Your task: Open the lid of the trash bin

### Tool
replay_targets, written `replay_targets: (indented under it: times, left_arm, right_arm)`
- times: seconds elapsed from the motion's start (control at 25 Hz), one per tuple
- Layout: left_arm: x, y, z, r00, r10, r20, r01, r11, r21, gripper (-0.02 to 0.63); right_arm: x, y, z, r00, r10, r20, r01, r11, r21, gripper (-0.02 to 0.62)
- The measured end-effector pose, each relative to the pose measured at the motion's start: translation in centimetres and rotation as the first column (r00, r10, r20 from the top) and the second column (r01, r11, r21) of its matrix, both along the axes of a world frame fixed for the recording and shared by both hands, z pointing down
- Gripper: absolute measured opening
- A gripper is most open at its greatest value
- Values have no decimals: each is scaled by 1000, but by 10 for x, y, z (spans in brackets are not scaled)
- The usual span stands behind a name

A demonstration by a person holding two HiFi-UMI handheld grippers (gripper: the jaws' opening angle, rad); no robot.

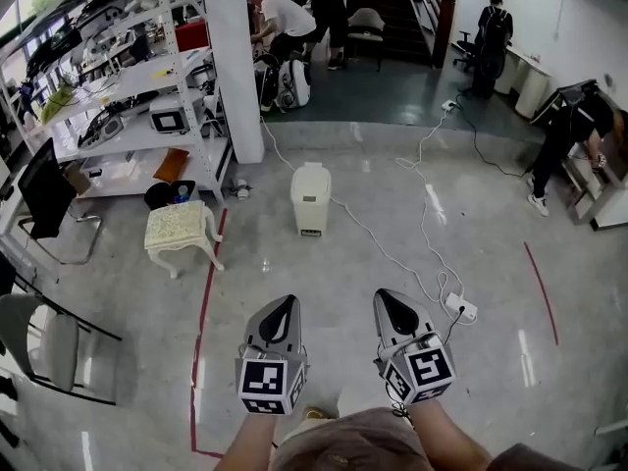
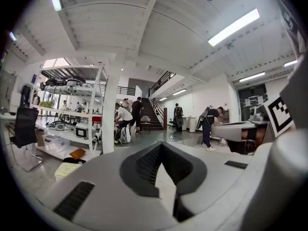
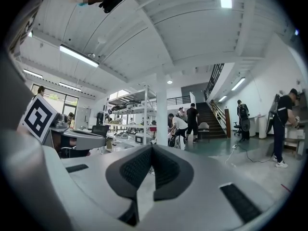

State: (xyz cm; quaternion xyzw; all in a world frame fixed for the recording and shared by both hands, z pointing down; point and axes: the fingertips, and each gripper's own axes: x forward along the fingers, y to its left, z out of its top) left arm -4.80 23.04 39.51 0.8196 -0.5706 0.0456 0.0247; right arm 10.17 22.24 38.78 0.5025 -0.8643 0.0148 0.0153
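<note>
White plastic trash bin stands far ahead on the grey floor with its lid down, so opening has not begun. Left gripper and right gripper point forward, near the body and well apart from the bin. Left gripper view: jaws together, empty. Right gripper view: jaws likewise closed on nothing.

One trash bin, one cream side table, one power strip, and two grippers: left gripper, right gripper.
</note>
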Motion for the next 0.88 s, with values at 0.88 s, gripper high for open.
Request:
replay_targets:
  times: [0.88]
  left_arm:
    - [-17,-59,21,998,56,-6,-56,998,-34,0]
  right_arm:
    - [-24,-56,6,999,39,13,-39,999,6,34]
